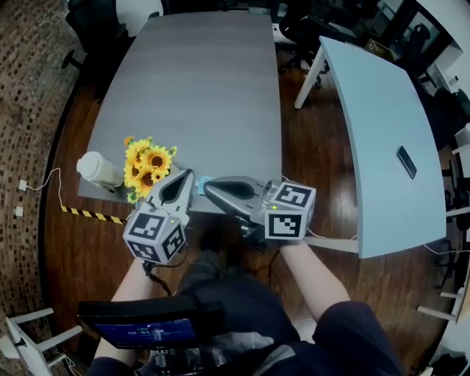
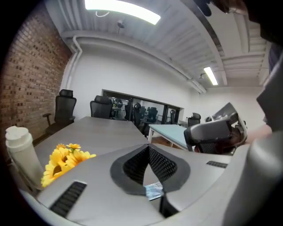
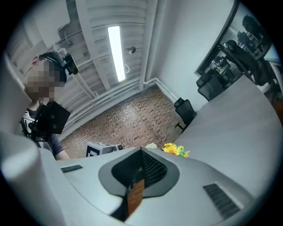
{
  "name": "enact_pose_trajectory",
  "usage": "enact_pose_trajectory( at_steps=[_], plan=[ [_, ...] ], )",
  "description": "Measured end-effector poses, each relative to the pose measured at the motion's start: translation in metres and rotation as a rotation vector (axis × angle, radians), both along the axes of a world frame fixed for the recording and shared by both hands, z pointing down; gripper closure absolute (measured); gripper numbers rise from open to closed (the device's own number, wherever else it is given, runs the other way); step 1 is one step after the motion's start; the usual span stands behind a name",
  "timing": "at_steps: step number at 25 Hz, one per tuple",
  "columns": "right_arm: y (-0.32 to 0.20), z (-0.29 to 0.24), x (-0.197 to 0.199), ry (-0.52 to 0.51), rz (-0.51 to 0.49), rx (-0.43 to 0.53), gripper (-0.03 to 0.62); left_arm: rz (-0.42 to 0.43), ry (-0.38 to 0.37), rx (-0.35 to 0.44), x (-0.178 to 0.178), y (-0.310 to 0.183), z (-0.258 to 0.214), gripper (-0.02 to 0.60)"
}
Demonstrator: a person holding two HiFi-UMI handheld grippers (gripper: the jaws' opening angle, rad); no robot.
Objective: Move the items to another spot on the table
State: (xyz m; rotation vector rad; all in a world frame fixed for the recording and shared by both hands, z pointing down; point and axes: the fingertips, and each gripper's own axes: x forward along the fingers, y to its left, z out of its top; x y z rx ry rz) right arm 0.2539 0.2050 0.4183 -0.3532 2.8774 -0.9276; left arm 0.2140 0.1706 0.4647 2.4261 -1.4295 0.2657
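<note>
A bunch of yellow sunflowers (image 1: 147,165) lies at the near left corner of the grey table (image 1: 198,88), with a white lidded bottle (image 1: 99,170) just left of it. Both grippers hover over the table's near edge, right of the flowers. My left gripper (image 1: 189,176) points away from me, its jaws shut and holding nothing. My right gripper (image 1: 208,190) points left toward it, also shut with nothing in it. The left gripper view shows the sunflowers (image 2: 62,161) and bottle (image 2: 20,152) at lower left, apart from the shut jaws. In the right gripper view the sunflowers (image 3: 175,150) sit just beyond the jaws.
A light blue table (image 1: 382,125) stands at the right with a dark phone (image 1: 407,161) on it. Office chairs (image 1: 95,22) ring the far end. Yellow-black tape (image 1: 92,214) marks the floor near the left corner. A screen (image 1: 139,323) rests on the person's lap.
</note>
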Motion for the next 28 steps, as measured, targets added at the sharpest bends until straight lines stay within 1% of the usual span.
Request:
enact_pose_trajectory(
  at_steps=[2,4,9,12,16,20,24,28],
  plan=[
    [0.009,-0.013,-0.002,-0.009,-0.009,0.028,0.617,-0.055,0.049,0.015,-0.012,0.014,-0.017,0.577],
    [0.019,-0.024,-0.008,-0.017,-0.014,0.054,0.617,-0.095,0.075,0.027,-0.027,0.03,-0.029,0.577],
    [0.055,-0.048,-0.038,-0.028,-0.057,0.121,0.617,-0.206,0.071,0.098,-0.08,0.07,-0.05,0.577],
    [0.081,-0.064,-0.054,-0.048,-0.062,0.154,0.617,-0.227,0.11,0.129,-0.106,0.093,-0.064,0.577],
    [0.122,-0.071,-0.079,-0.036,-0.036,0.187,0.617,-0.201,0.146,0.161,-0.136,0.136,-0.071,0.577],
    [0.18,-0.066,-0.102,0.02,0.022,0.208,0.617,-0.118,0.176,0.165,-0.153,0.192,-0.066,0.577],
    [0.242,-0.065,-0.13,0.047,0.089,0.217,0.617,-0.029,0.17,0.187,-0.174,0.25,-0.071,0.577],
    [0.3,-0.076,-0.154,0.094,0.105,0.244,0.617,0.021,0.204,0.184,-0.188,0.293,-0.082,0.577]
  ],
)
